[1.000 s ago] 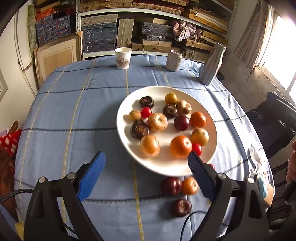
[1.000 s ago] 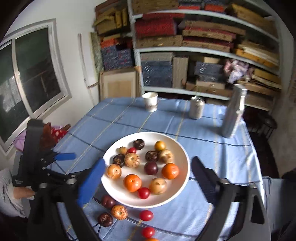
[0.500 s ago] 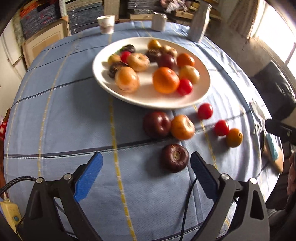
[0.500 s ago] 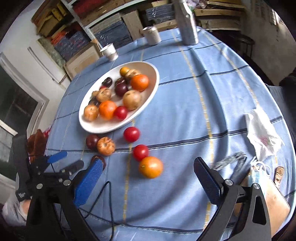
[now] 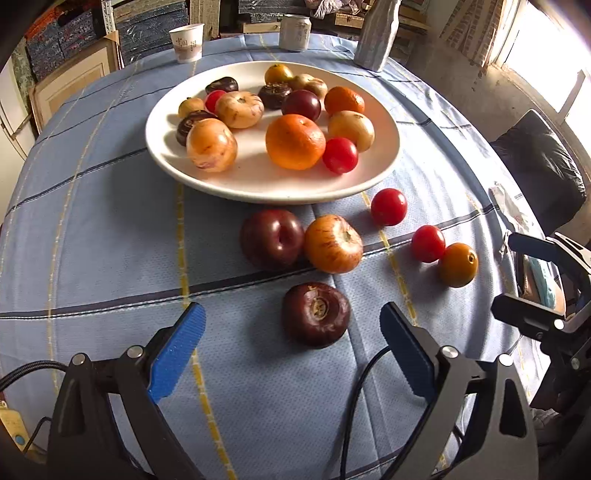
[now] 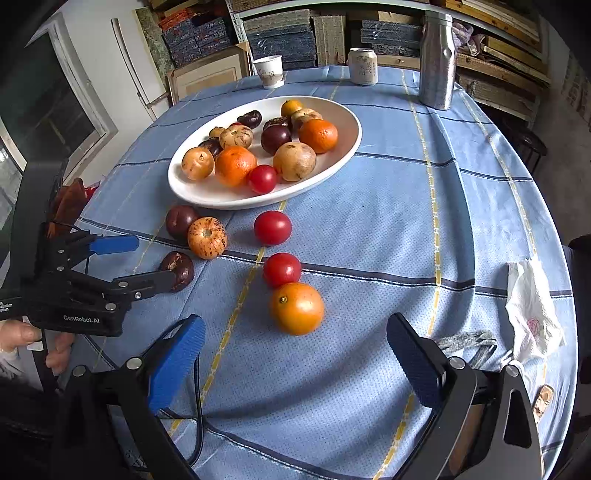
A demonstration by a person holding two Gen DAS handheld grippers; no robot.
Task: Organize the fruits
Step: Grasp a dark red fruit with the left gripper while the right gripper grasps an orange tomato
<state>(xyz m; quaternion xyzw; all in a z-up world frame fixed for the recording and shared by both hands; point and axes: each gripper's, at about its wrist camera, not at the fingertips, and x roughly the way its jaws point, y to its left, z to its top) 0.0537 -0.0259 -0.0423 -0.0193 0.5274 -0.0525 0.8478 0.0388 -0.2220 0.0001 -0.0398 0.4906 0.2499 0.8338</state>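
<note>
Left gripper (image 5: 291, 332) wide open, holding nothing, low over the bench (image 5: 92, 229). The dark maroon fruit (image 5: 316, 314) sits between its blue pads but closer to the tips than the palm, touching neither. In the right wrist view the same fruit shows at 9 o'clock, partly behind the left gripper's near finger.

Right gripper (image 6: 295, 350) also wide open and empty. The loose orange fruit (image 6: 296, 308) lies just ahead of its fingertips, in line with the gap, not touched.

Loose fruit on the blue checked cloth, left wrist view:
- dark plum (image 5: 272, 239) and striped orange fruit (image 5: 333, 243) side by side, touching, just off the plate's near rim
- red tomato (image 5: 388, 206) near the rim at 4 o'clock of the plate
- second red tomato (image 5: 427, 243) touching the loose orange fruit

White plate (image 5: 258, 184) at 12 o'clock from the left gripper holds a dozen or so fruits — orange, red, tan and dark ones, count uncertain where they overlap. Big orange (image 5: 295, 141) near its middle with a red tomato against it.

Far edge of the bench: paper cup (image 5: 187, 42), can (image 5: 294, 32), metal bottle (image 5: 376, 35). In the right wrist view, a crumpled white bag (image 6: 532, 314) at 3 o'clock near the bench edge, and a hand (image 6: 33, 339) on the left gripper's handle at 9 o'clock.
</note>
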